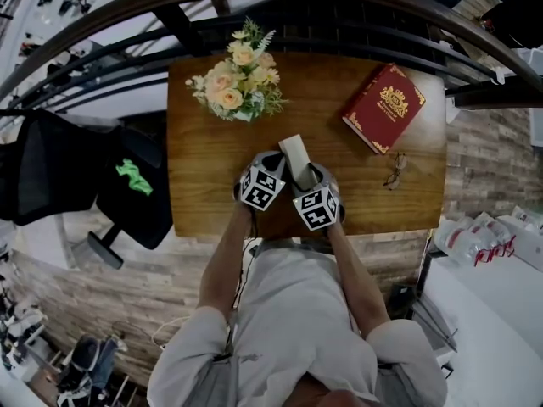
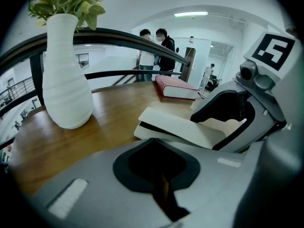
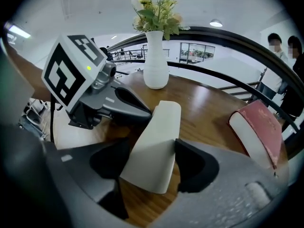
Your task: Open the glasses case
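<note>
The white glasses case lies on the wooden table, near its front edge. In the right gripper view the case runs lengthwise between the two dark pads of my right gripper, and both pads touch its sides. My left gripper is just left of the case. In the left gripper view its jaws are shut with nothing between them, and the case shows a dark seam along its side. Its closed tip rests against the case's left side.
A white vase of flowers stands at the table's far left. A red book lies at the far right, with spectacles in front of it. A dark curved railing runs behind the table. A black office chair stands to its left.
</note>
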`<act>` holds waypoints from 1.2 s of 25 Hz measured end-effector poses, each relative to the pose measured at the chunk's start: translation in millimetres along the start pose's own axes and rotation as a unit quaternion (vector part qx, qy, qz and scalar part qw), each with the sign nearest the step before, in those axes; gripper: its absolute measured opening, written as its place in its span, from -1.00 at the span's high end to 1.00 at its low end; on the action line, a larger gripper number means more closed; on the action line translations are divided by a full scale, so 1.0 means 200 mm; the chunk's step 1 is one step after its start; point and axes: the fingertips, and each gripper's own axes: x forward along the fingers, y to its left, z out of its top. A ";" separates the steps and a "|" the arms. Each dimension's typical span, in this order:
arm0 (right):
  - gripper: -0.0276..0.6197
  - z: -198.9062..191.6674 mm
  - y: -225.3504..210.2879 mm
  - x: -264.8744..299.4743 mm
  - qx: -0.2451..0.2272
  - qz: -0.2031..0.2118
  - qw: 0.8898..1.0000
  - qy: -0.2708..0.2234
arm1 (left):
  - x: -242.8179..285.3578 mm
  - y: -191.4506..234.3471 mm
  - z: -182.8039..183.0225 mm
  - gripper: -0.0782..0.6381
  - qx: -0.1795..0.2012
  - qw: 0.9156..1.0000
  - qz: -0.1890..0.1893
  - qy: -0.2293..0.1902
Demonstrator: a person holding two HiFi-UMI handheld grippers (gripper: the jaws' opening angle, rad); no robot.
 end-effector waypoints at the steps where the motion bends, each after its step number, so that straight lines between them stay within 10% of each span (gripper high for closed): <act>1: -0.01 0.00 0.00 -0.01 0.001 0.002 1.000 -0.002 | 0.00 0.00 0.00 0.73 0.000 1.000 0.001 -0.001; 30: 0.65 0.05 -0.09 -0.17 0.024 0.005 0.998 -0.055 | 0.01 0.01 -0.01 0.73 -0.002 1.000 0.003 0.001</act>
